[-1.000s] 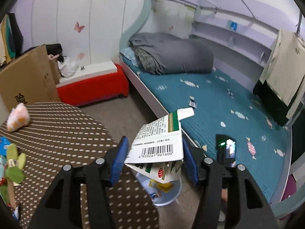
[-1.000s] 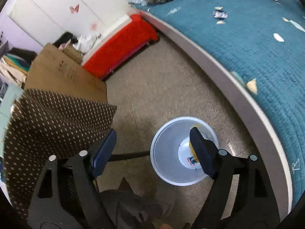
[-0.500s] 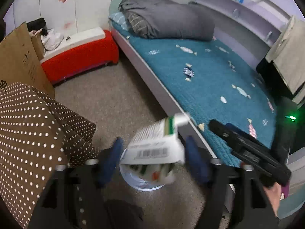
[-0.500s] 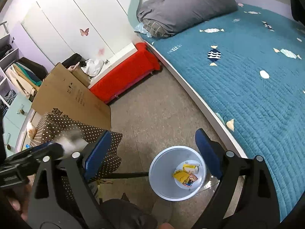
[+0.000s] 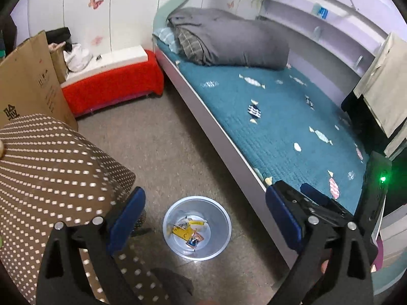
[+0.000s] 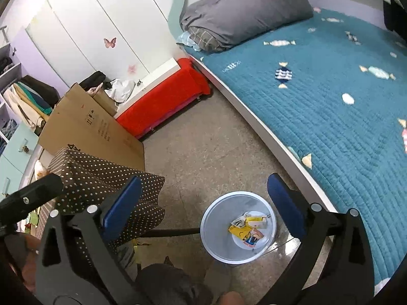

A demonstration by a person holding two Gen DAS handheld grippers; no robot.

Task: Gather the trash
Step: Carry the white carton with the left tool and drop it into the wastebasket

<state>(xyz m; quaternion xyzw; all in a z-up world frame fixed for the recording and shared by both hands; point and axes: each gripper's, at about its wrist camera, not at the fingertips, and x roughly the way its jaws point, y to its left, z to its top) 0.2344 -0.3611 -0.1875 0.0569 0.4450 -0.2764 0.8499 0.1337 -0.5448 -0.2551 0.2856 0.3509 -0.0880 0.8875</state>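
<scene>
I hold both grippers above the floor beside the bed (image 5: pixel 279 117). My left gripper (image 5: pixel 204 213) is opening wide with nothing between its pads, and my right gripper (image 6: pixel 203 203) is opening likewise, empty. The trash wrappers (image 6: pixel 248 230) lie inside the white bin (image 6: pixel 211 228) below. The dotted tablecloth (image 5: pixel 51 167) crowds the bin's left; a dark table leg (image 6: pixel 168 232) reaches toward it.
</scene>
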